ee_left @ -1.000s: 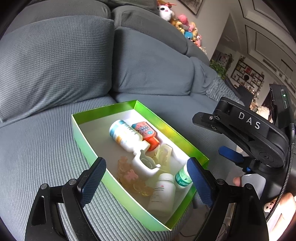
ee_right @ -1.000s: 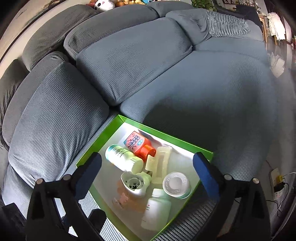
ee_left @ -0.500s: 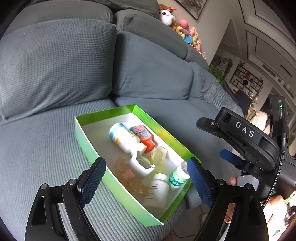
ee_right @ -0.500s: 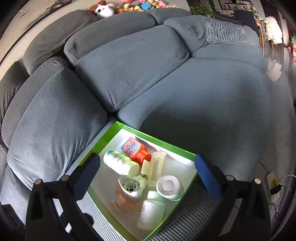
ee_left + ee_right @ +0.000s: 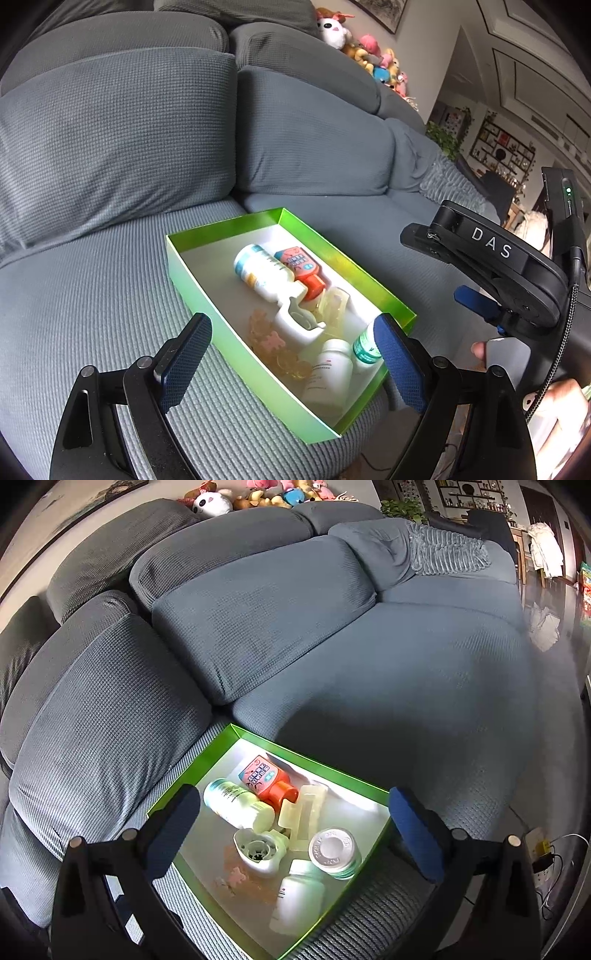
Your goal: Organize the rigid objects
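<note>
A wide grey fabric sofa (image 5: pixel 332 635) fills both views, with a row of plush toys (image 5: pixel 258 493) along its top at the upper edge of the frame. On the seat cushion, in the lower middle of each view, lies a shallow green cardboard box with a white floor (image 5: pixel 177 266), and all the small rigid things sit inside it.

The left tongs (image 5: pixel 291 365) hover over the box's near end with blue pads wide apart and nothing between them. The right tongs (image 5: pixel 291 830) hang above the same box, also spread wide and empty; in the left view their black body sits at the right edge of the frame.

Largest inside is a white bottle with a blue and orange label (image 5: pixel 264 273), lying on its side, long axis running from the upper left toward the lower right. Touching it is an orange flat bottle with an orange cap (image 5: pixel 266 777), roughly parallel. Below them lie a white plastic cap-like piece (image 5: pixel 258 851), a pale translucent clip (image 5: pixel 304 818), a plain white pill bottle (image 5: pixel 297 899) on its side, and a green-banded bottle standing upright (image 5: pixel 334 851). That upright one looks nearest the right tongs, I'd judge.
</note>
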`<state>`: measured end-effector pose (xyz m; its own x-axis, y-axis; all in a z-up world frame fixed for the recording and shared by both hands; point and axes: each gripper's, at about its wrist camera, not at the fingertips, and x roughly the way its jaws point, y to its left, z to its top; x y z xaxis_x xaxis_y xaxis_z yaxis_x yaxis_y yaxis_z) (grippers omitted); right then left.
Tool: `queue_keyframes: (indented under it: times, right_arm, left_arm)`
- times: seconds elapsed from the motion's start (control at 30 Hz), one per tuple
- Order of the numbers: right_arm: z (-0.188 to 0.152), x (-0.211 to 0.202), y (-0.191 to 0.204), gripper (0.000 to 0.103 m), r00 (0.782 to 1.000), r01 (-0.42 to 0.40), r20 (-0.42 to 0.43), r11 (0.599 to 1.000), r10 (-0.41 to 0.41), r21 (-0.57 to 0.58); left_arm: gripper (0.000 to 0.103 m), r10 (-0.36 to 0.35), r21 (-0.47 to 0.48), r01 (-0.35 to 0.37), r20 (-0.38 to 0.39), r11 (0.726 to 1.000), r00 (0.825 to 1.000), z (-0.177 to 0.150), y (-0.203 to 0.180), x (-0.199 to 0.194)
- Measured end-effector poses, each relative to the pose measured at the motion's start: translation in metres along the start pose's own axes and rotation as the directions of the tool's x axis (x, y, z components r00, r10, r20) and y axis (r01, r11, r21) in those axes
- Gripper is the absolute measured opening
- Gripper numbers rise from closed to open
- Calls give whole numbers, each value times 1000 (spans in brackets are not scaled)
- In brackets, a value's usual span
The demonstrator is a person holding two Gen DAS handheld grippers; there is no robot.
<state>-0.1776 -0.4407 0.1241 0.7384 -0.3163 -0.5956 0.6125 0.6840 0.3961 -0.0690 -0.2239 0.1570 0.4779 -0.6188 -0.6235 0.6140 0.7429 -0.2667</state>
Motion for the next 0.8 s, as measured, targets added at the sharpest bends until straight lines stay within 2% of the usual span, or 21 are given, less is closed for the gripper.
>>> queue_keyframes:
  times: [0.8]
  right_arm:
    - [0, -1, 1, 102, 1000, 26, 8, 1000, -26, -6]
  left_arm:
    - [90, -29, 30, 30, -25, 999, 999, -7, -11, 5]
